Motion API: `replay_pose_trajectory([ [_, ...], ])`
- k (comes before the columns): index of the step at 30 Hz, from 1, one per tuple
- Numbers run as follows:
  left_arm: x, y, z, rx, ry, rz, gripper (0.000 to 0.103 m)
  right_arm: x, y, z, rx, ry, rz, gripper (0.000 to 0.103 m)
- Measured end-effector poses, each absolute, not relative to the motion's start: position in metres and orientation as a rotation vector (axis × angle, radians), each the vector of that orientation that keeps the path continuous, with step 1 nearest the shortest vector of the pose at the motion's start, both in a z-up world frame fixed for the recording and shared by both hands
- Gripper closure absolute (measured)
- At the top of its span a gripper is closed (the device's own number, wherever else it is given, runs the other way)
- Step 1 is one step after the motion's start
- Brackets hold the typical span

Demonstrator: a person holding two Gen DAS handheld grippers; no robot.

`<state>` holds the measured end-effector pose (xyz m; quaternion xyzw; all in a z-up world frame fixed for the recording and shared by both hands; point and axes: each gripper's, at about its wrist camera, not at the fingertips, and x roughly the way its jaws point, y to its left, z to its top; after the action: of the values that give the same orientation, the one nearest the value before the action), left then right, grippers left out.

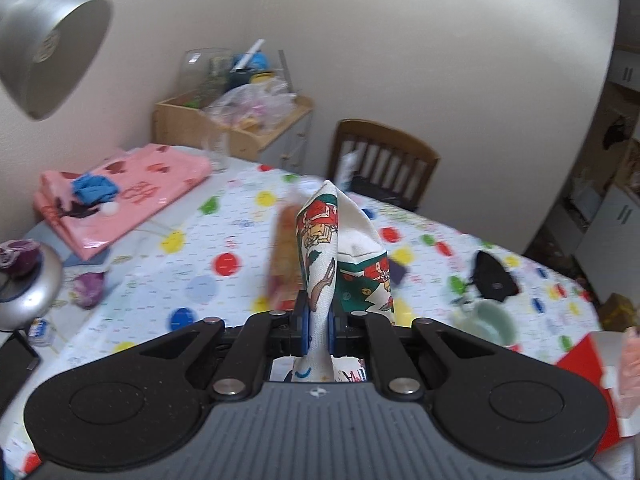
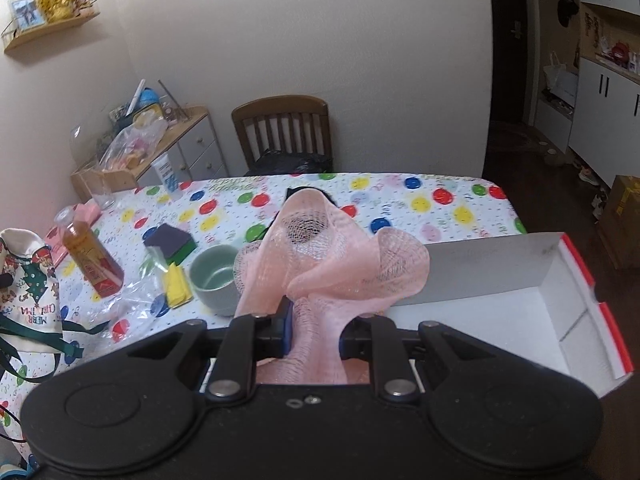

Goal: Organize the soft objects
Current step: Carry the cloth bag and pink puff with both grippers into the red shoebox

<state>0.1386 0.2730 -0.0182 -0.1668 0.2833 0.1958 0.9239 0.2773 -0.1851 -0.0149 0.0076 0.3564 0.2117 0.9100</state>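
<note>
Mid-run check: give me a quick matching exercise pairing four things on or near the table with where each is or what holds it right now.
Things:
1. Christmas-print cloth bag
2. pink mesh cloth
3. green mug
4. white box

States:
A. open, at the table's right end, empty as far as visible
B. clamped in the right gripper
C. standing on the dotted tablecloth, beside a yellow cloth
D. clamped in the left gripper

Pairs: 1-D, 2-B, 3-C, 4-A
</note>
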Motion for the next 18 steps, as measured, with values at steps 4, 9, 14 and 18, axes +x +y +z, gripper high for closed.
replay_pose_trajectory([
  [4, 0.153, 0.243, -0.002, -0.342, 0.574, 0.335, 0.094, 0.284, -0.21, -0.014, 0.029, 0.736, 0.422, 0.084],
  [9, 0.174, 0.2, 0.015, -0.341, 0.569, 0.247, 0.094, 0.292, -0.239, -0.016, 0.024, 0.736, 0.402, 0.084],
  [14, 0.198, 0.159, 0.033, -0.336, 0.556, 0.159, 0.094, 0.301, -0.266, -0.016, 0.025, 0.732, 0.383, 0.084],
  [18, 0.219, 0.121, 0.046, -0.321, 0.551, 0.084, 0.094, 0.308, -0.287, -0.02, 0.031, 0.736, 0.369, 0.084],
])
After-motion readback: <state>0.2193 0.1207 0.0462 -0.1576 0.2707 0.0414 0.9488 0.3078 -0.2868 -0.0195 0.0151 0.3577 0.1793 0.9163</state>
